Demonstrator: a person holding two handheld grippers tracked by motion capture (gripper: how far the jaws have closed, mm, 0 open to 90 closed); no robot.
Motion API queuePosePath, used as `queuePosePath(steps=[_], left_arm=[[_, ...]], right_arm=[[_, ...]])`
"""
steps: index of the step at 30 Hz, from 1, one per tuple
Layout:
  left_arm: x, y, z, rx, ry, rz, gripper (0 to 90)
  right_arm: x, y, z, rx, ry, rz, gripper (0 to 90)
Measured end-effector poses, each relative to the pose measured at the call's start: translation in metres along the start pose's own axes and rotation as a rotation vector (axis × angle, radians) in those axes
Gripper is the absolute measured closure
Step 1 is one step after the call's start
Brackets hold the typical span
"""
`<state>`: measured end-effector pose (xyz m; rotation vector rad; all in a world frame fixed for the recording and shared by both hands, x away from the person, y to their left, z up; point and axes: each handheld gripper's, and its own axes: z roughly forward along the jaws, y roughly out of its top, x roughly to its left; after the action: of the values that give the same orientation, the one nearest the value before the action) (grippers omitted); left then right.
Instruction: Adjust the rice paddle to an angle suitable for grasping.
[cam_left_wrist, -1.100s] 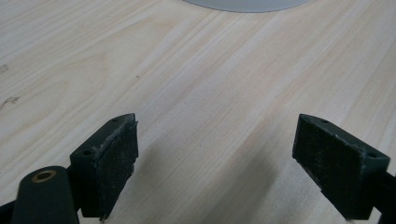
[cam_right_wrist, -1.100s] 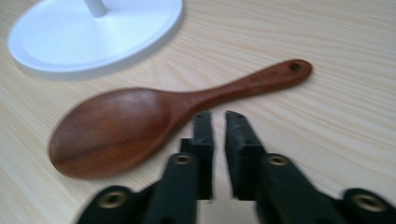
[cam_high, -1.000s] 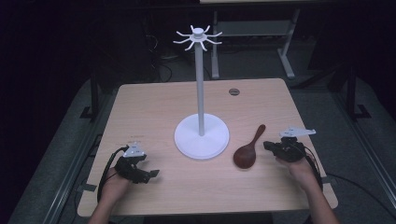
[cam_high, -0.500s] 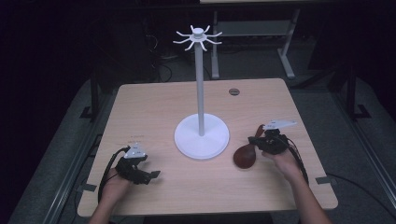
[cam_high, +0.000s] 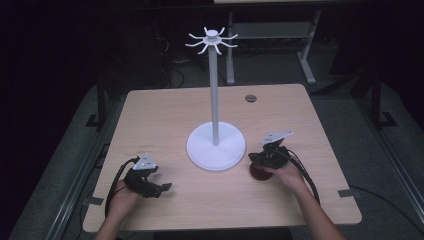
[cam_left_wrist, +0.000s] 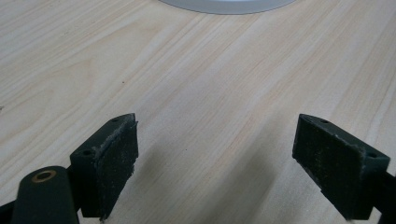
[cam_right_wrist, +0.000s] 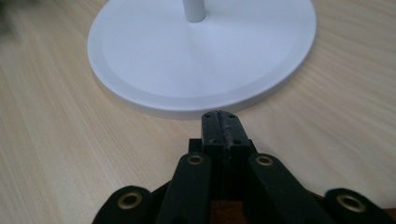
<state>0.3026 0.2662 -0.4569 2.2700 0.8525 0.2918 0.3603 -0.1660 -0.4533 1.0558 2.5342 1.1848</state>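
**Right tongs closed over the brown spoon, left tongs waiting wide**

In the high view, the right gripper (cam_high: 260, 159) is sitting right of centre, just beside the round base of the white stand (cam_high: 216, 146), with its jaws pressed together. The brown spoon (cam_high: 259, 173) is lying on the table (cam_high: 165, 112) directly beneath that gripper, only its dark bowl peeking out under the hand; whether the jaws are touching it cannot be told. In the right gripper view the closed jaw tips are pointing at the base's rim, a sliver of brown showing at the bottom edge. The left gripper (cam_high: 159, 187) is resting at the lower left, jaws standing wide over bare wood, as the left gripper view is showing
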Motion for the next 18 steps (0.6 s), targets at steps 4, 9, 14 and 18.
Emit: queuePosePath(steps=[4, 9, 14, 18], left_arm=[[0.0009, 0.0003, 0.0011, 0.004, -0.001, 0.000, 13.9], [0.0006, 0.0007, 0.0004, 0.007, -0.002, 0.005, 13.9], [-0.0002, 0.0006, 0.0000, 0.005, -0.004, 0.006, 13.9], [-0.0001, 0.0008, 0.0003, 0.003, -0.006, 0.009, 13.9]], right_arm=[[0.0026, -0.0013, 0.0058, 0.029, -0.003, -0.004, 89.6], [0.0045, -0.0025, 0.0109, 0.060, -0.003, -0.010, 89.6], [0.0052, -0.0038, 0.0085, 0.066, -0.008, -0.014, 89.6], [0.0065, -0.0082, 0.0046, 0.069, -0.014, -0.013, 89.6]])
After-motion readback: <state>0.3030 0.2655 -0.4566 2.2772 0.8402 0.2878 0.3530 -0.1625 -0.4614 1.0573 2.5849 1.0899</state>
